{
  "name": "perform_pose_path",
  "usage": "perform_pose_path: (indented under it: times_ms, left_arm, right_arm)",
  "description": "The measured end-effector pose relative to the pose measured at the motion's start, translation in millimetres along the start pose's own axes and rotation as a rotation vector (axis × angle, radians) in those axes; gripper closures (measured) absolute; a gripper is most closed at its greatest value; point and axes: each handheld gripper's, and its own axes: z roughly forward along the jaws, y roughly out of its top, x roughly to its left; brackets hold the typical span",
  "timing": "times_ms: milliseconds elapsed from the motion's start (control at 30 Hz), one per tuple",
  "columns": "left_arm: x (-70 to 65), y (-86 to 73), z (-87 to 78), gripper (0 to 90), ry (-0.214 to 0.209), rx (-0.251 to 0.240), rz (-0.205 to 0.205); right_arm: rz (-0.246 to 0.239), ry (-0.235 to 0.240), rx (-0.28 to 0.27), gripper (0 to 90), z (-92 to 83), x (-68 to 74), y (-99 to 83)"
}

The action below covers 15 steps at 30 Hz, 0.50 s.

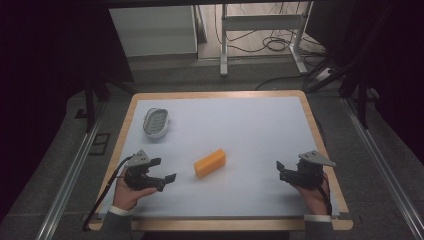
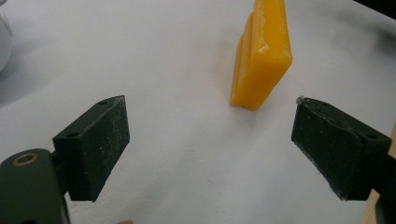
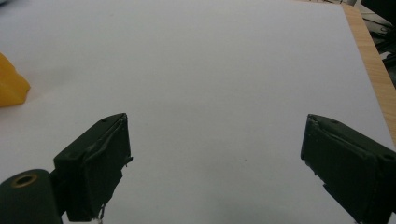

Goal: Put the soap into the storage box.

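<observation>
An orange-yellow block (image 1: 210, 162) lies on the white table top (image 1: 240, 130), near the front middle. In the left gripper view the block (image 2: 261, 56) stands a short way ahead, slightly right of centre. My left gripper (image 1: 164, 172) sits left of the block, open, nothing between its jaws (image 2: 210, 144). My right gripper (image 1: 281, 170) rests near the table's right edge, open and empty (image 3: 215, 158); a corner of the block (image 3: 11, 84) shows at the far left there.
A white oval dish with a ridged inside (image 1: 156, 122) sits at the back left of the table. The wooden rim (image 1: 320, 145) borders the white top. Beyond the table are a metal frame and cables on the floor (image 1: 270, 40).
</observation>
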Motion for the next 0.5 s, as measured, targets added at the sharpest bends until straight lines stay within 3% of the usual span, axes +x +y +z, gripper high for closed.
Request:
perform_pose_path:
  times_ms: [500]
  left_arm:
    - [3.2,0.3,-0.3,11.6,-0.006,-0.001,-0.003]
  right_arm:
    - [0.010,0.010,0.010,8.4,-2.5,-4.5,-2.0]
